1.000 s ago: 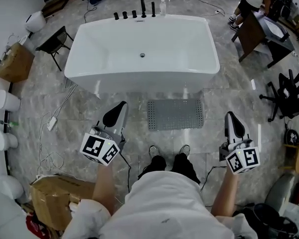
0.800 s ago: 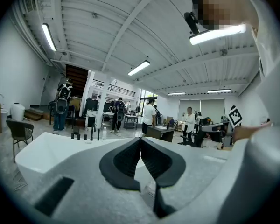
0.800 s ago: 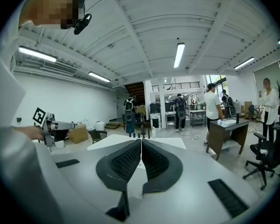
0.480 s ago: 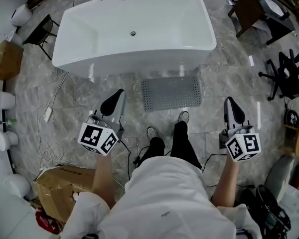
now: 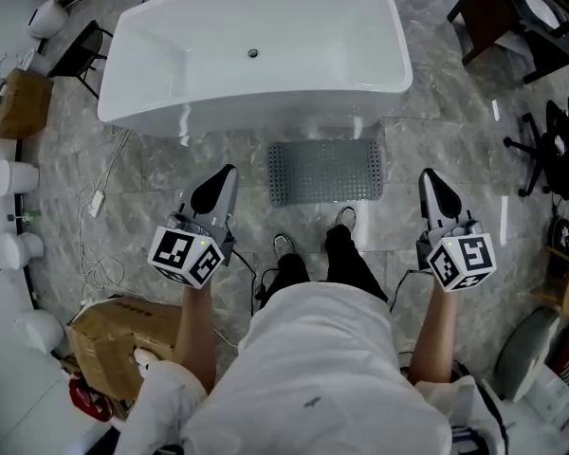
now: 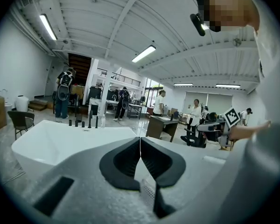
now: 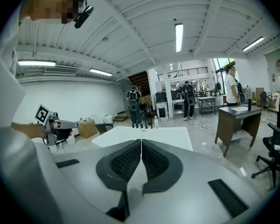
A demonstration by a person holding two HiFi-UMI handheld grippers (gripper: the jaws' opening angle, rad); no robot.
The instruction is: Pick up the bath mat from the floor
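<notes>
Start at your own feet: your right shoe (image 5: 346,219) has its toe just beside the near edge of the bath mat (image 5: 325,171), so keep both shoes off the mat or you will probably pin it as you lift. The left tool (image 5: 226,172) and the right tool (image 5: 429,176) are both up in the air, one on each side of your legs. Each has its jaws pressed together on nothing, and each looks out over the room rather than at the floor (image 5: 171,207). Spread both sets of jaws before you bend, then tip the noses well down so the mat comes into their view. The mat is grey and full of holes. It lies flat on the tiles between you and the bathtub (image 5: 256,91), its far edge close under the tub's wall. It will likely be limp and may cling to the tile, so take the near edge at its two corners, one tool on each. Slide a lower jaw under the lip, close firmly and peel it toward you. Don't pull it straight up, and keep clear of the tub beyond it.
</notes>
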